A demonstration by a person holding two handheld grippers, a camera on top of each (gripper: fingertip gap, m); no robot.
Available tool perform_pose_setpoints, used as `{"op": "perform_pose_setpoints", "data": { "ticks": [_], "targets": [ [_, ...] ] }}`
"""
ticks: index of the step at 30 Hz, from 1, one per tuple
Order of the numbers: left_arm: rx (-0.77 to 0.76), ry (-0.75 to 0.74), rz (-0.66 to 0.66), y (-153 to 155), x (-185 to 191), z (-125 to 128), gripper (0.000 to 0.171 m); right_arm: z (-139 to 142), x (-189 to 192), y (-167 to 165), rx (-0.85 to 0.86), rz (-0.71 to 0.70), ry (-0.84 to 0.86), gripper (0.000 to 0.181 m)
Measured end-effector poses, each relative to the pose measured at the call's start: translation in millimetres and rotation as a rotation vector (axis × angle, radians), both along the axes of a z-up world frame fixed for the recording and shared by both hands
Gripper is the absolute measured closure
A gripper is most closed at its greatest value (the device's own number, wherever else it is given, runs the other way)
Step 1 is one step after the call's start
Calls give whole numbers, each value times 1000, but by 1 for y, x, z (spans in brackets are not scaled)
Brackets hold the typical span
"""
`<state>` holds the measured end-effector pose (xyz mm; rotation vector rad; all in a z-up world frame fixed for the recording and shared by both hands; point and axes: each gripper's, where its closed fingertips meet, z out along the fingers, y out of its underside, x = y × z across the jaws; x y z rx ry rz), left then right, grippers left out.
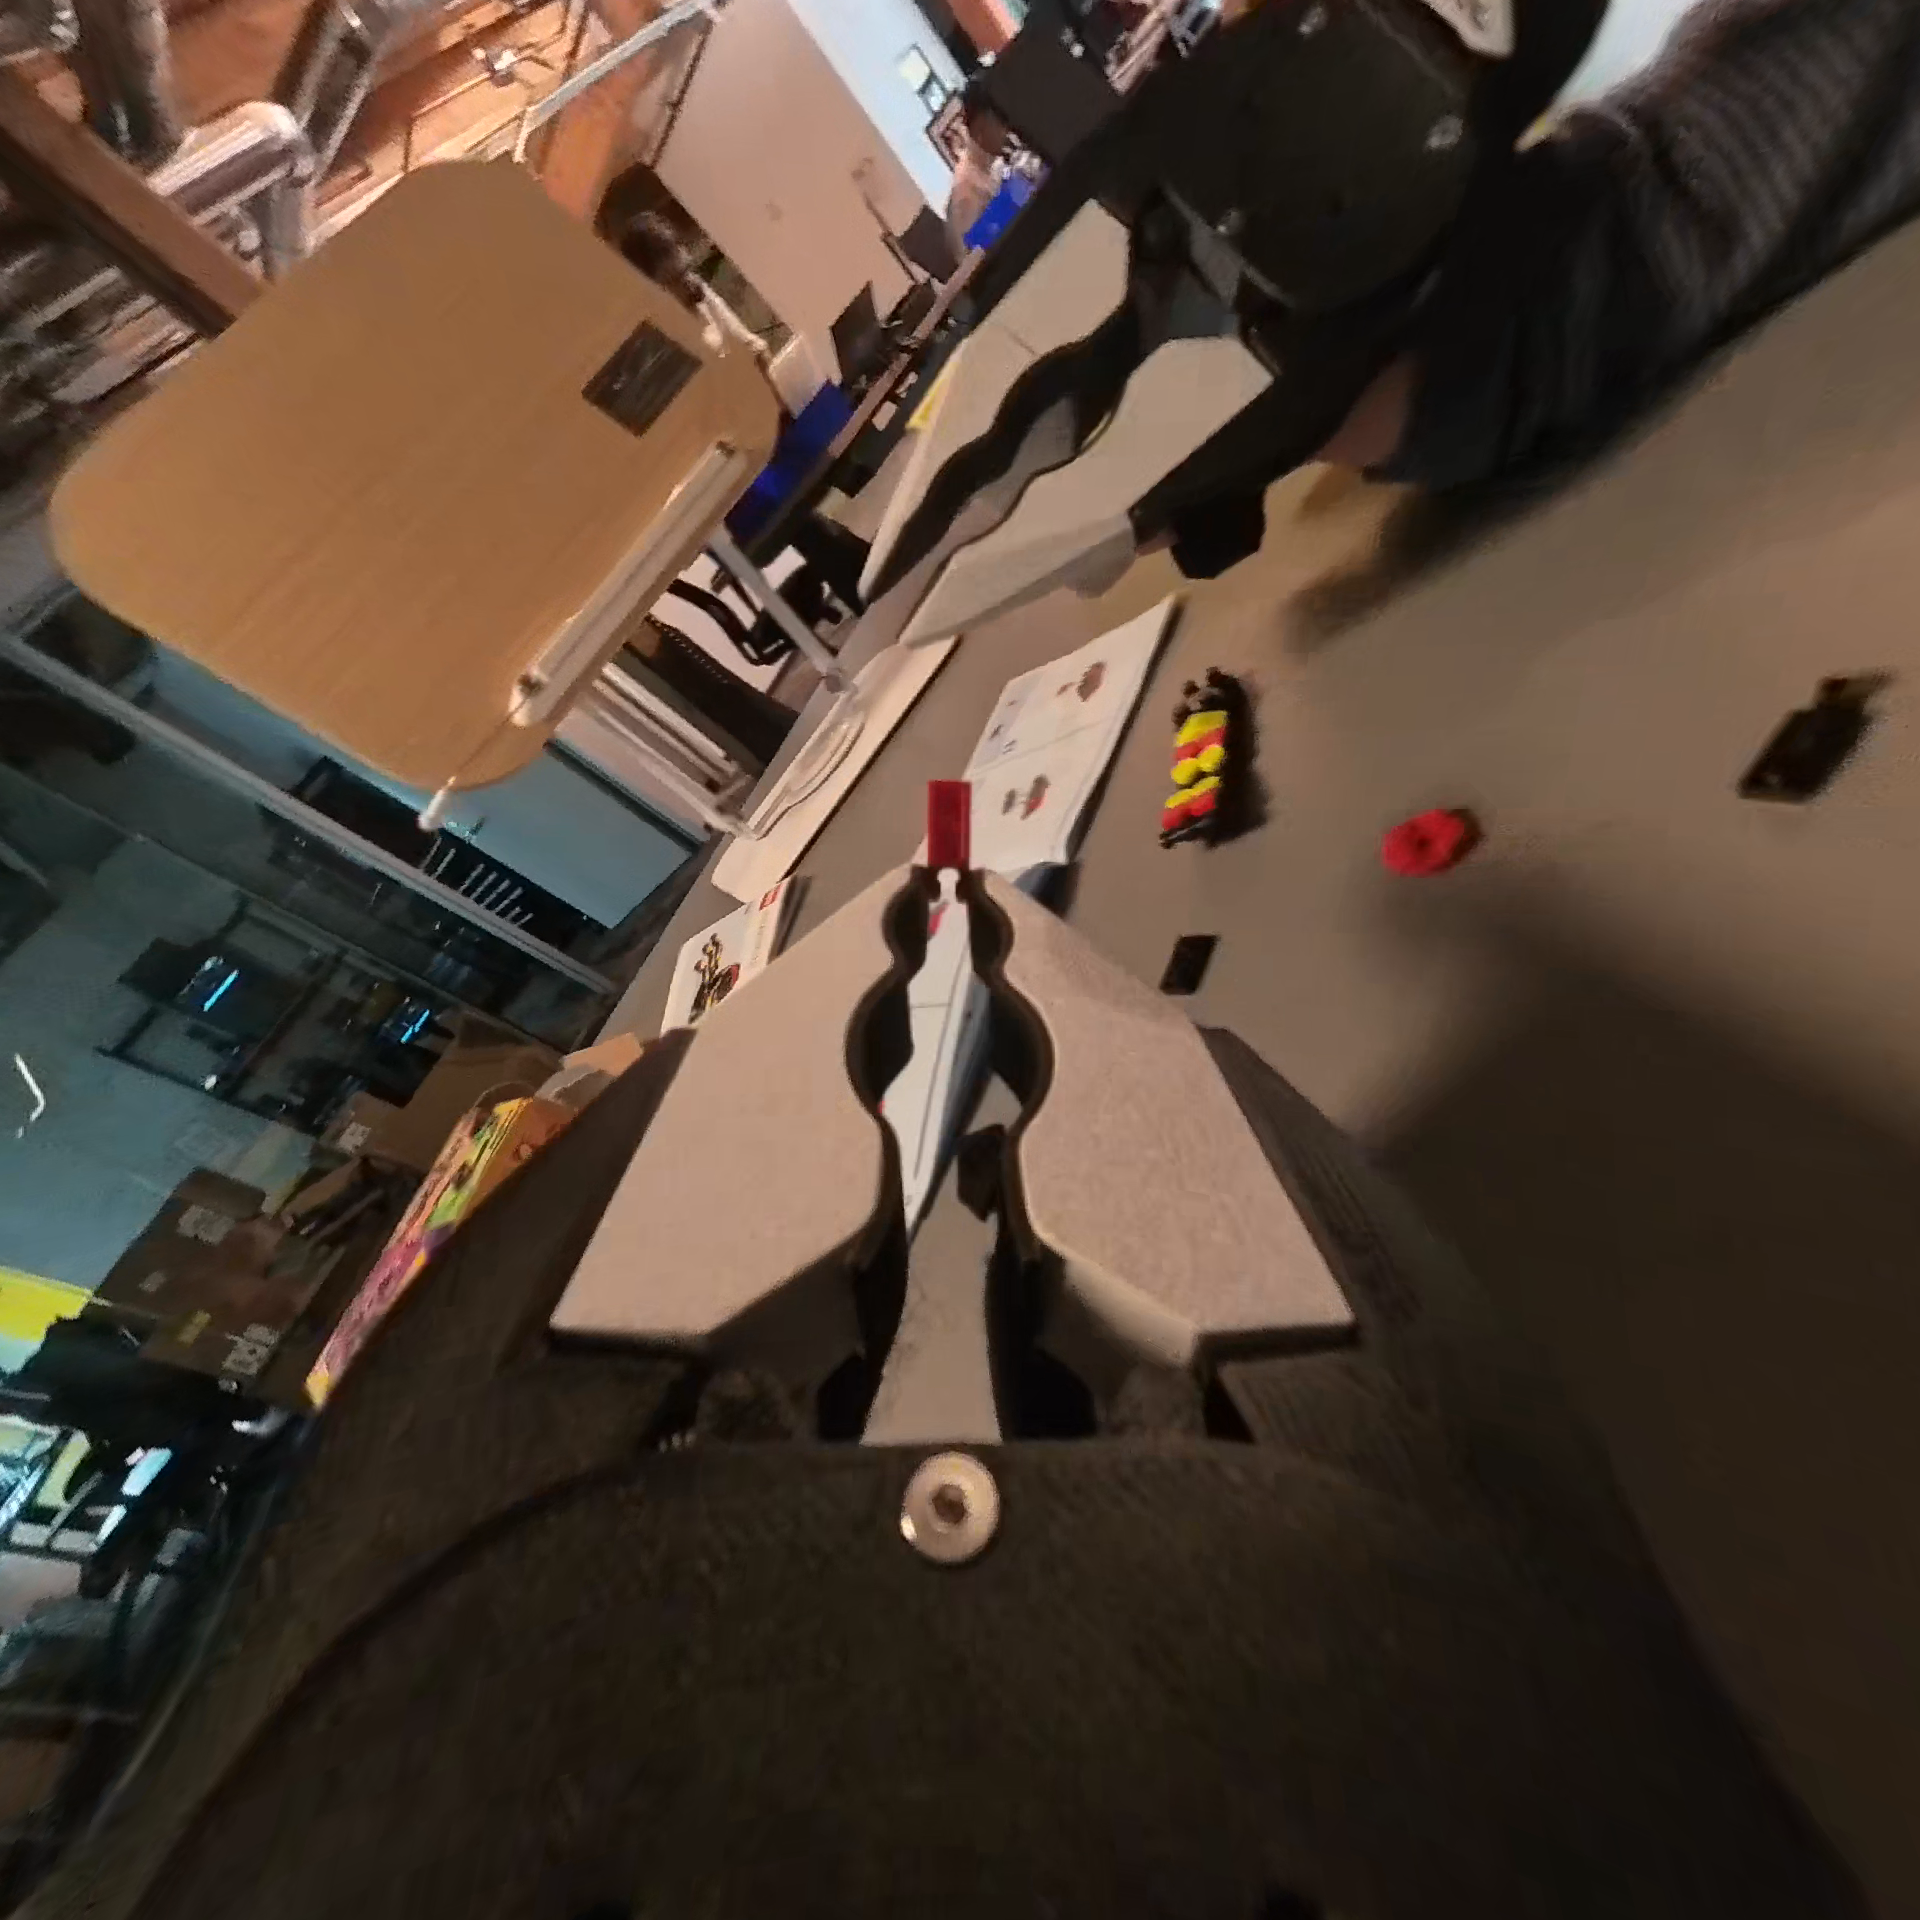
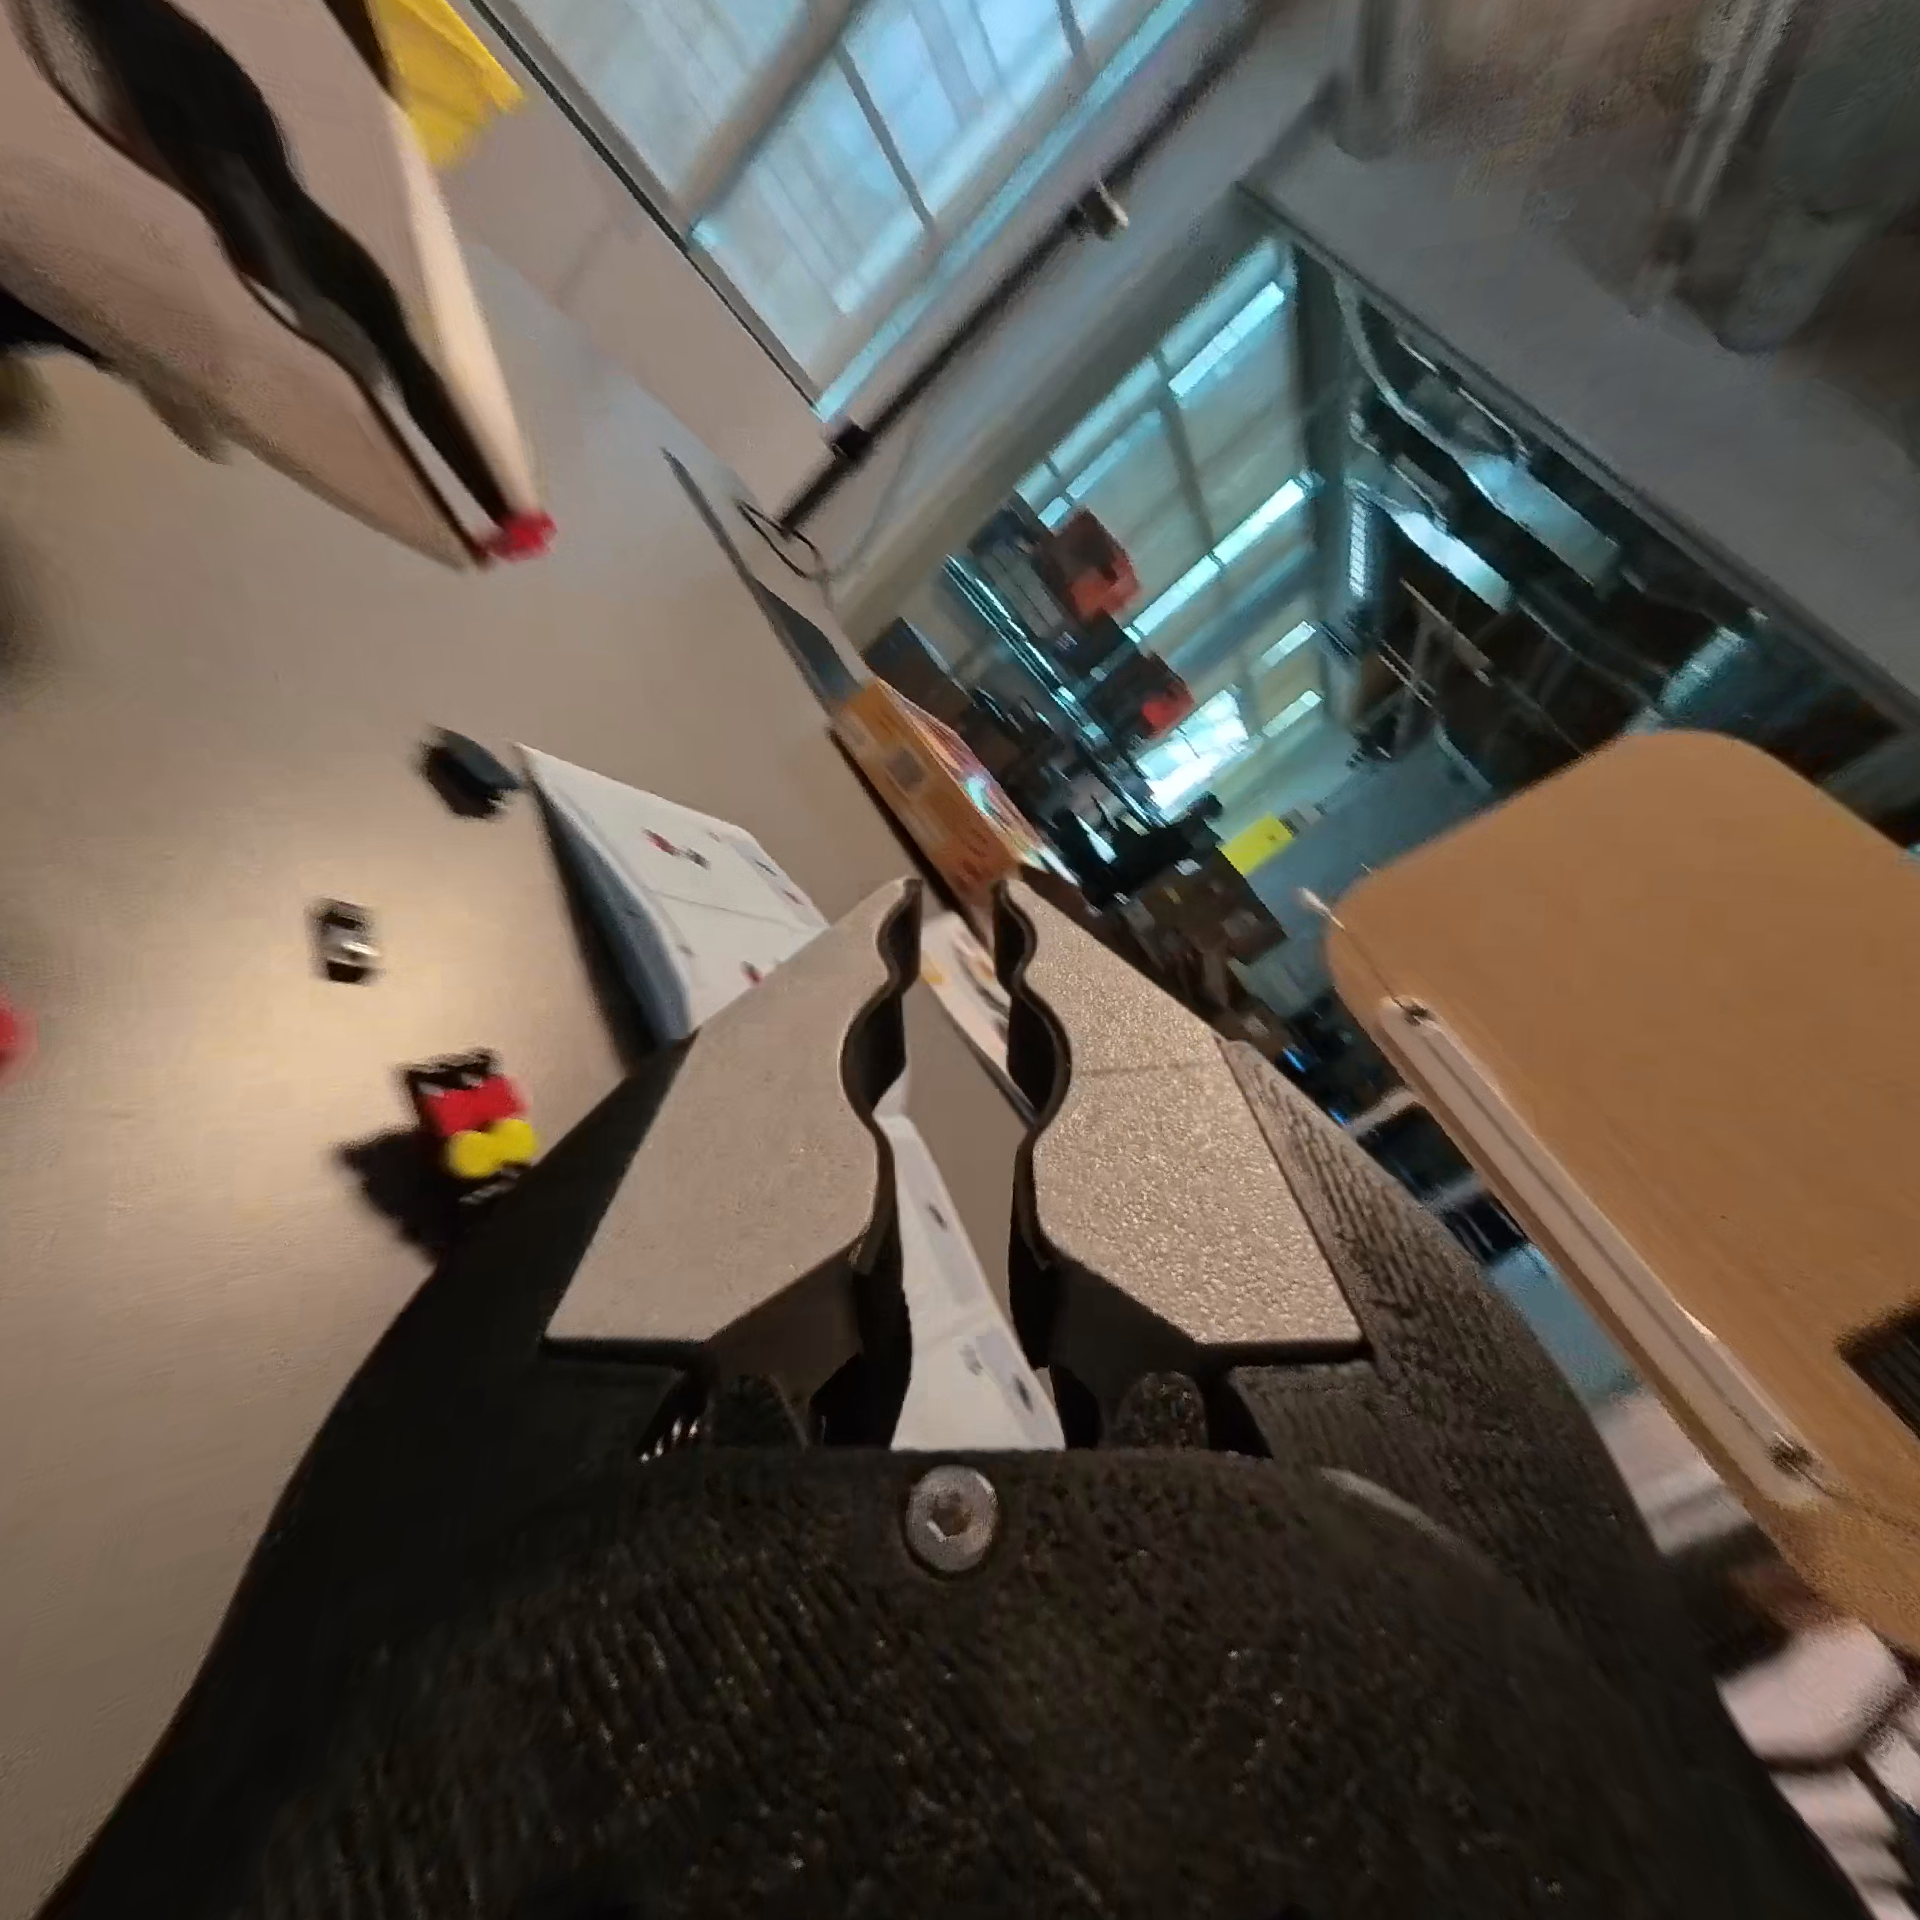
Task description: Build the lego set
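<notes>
Seemingly no legible writing anywhere.

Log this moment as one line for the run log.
left tongs: shut on red brick, lifted | right tongs: open, empty | partial build: on table

The left gripper (image 1: pixel 948 883) has pale grey, finely speckled finger plates on a black ribbed body, and it grips a solid red brick (image 1: pixel 949 823). The right gripper (image 2: pixel 958 906) carries the same grey speckled plates on textured black. The table (image 1: pixel 1558 883) is plain matt grey. On it stands a partly built model (image 1: pixel 1205 769) banded in yellow and red over black. A round piece (image 1: pixel 1429 840) is solid red. Two flat pieces (image 1: pixel 1808 736) (image 1: pixel 1190 964) are black. The instruction booklet (image 1: pixel 1070 738) is white with small red and black printed figures. The box (image 1: pixel 436 1236) is printed in pink, yellow and green. The board (image 1: pixel 405 468) is light tan wood grain with a white edge strip.
</notes>
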<state>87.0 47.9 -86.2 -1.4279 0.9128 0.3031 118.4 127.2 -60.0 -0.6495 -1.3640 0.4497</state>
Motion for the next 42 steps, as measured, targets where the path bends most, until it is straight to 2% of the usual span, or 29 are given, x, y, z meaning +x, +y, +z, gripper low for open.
{"op": "perform_pose_setpoints", "data": {
  "ticks": [3, 7, 11, 14, 16, 21, 28, 42],
  "targets": [
    [3, 49, -14, -4, 5, -4, 165, -2, -2, -32, -49, 149, -30, 167],
    [-37, 42, -52, -5, 11, -10, 165, -8, -4, -66, -129, 316, -91, 164],
    [-66, 45, -63, -5, 11, -15, 165, -18, -5, -83, -225, 405, -176, 164],
    [-80, 76, -62, -4, 13, -20, 165, -28, -7, -93, -394, 484, -270, 163],
    [-75, 106, -72, -6, 15, -22, 165, -32, -9, -92, -478, 486, -327, 163],
    [-66, 143, -79, -7, 18, -25, 165, -30, -8, -93, -557, 499, -346, 173],
    [-56, 196, -88, -9, 22, -28, 165, -41, -8, -103, -523, 511, -422, 181],
    [-53, 216, -69, -8, 19, -29, 165, -45, -13, -92, -522, 427, -430, 176]
  ]
}}
